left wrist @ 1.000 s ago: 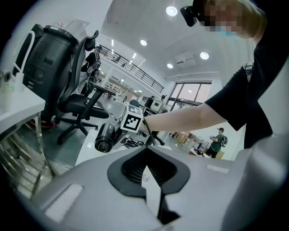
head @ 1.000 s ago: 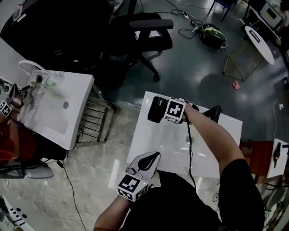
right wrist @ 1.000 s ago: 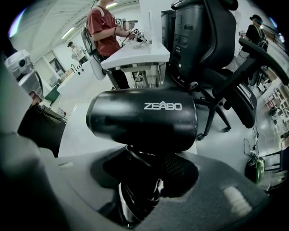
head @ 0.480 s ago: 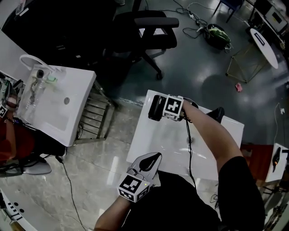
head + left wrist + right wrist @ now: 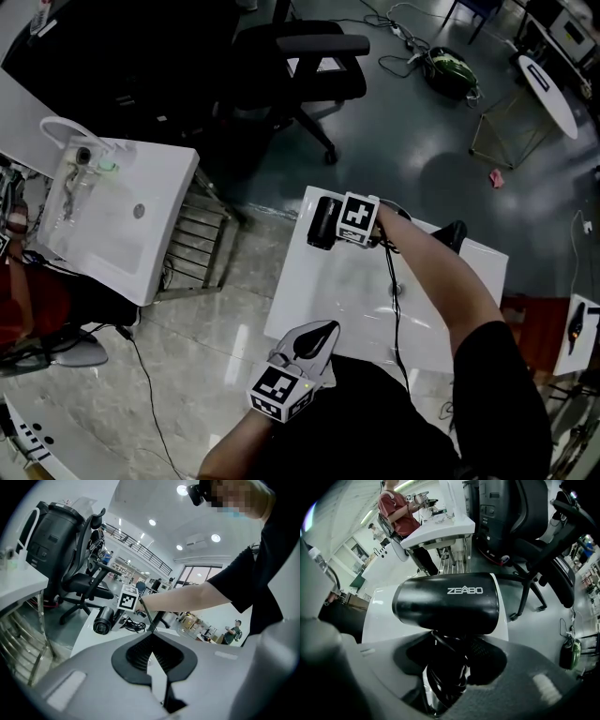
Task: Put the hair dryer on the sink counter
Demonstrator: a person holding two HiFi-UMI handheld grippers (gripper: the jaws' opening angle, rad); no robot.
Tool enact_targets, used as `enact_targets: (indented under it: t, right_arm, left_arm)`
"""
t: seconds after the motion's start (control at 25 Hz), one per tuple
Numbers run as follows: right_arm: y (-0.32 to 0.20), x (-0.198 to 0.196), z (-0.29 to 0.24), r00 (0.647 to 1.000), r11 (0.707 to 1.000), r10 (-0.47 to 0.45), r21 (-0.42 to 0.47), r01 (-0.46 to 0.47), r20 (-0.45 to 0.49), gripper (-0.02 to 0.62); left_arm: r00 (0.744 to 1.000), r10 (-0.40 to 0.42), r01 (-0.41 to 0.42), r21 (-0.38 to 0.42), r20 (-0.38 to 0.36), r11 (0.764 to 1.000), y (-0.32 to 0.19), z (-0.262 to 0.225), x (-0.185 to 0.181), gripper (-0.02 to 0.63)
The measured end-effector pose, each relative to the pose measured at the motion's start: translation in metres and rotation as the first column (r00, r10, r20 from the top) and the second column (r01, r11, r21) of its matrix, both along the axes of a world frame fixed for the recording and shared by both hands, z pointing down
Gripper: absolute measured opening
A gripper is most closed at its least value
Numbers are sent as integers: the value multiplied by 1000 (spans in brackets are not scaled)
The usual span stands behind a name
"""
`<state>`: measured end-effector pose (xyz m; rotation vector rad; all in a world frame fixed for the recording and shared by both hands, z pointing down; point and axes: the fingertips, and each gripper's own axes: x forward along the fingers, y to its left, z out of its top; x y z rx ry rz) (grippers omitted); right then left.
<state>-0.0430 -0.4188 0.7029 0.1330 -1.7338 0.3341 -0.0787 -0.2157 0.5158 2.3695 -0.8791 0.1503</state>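
At the 11 o'clock corner of the white counter (image 5: 328, 300), the right tool (image 5: 447, 667) has its jaws closed on the handle of the black hair dryer (image 5: 447, 603). Loops of black cord (image 5: 443, 679) are pinched in with the handle. The dryer's barrel lies crosswise just beyond the jaws, with the white lettering "ZEABO" on its side. Below it is the counter's white top; whether the barrel touches that top cannot be told. More of the cord trails across the counter toward 5 o'clock, alongside the person's outstretched right forearm.

The left tool (image 5: 151, 641) is at the counter's 6 o'clock edge, close to the person's body. Its jaws are brought together at the tips and nothing is between them. It points toward 1 o'clock, well apart from the dryer.

The sink counter (image 5: 150, 253) stands at 9 o'clock from the white counter, across a strip of shiny floor, with a curved faucet (image 5: 66, 127) at its far end. A black office chair (image 5: 309, 66) is at 12 o'clock.
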Motion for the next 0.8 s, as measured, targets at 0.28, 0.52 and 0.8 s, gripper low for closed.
enact_targets:
  t: [0.28, 0.52, 0.8]
  right_arm:
    - [-2, 1, -4, 999, 999, 42, 3, -42, 18, 211]
    - [-8, 3, -24, 992, 994, 102, 41, -105, 77, 218]
    - [-10, 9, -85, 967, 970, 150, 159, -185, 207, 212]
  left_arm:
    - [1000, -4, 4, 11, 2, 1000, 3, -5, -4, 3]
    - [1000, -4, 4, 25, 2, 1000, 4, -9, -10, 3]
    - [1000, 30, -30, 69, 6, 997, 3, -22, -13, 3]
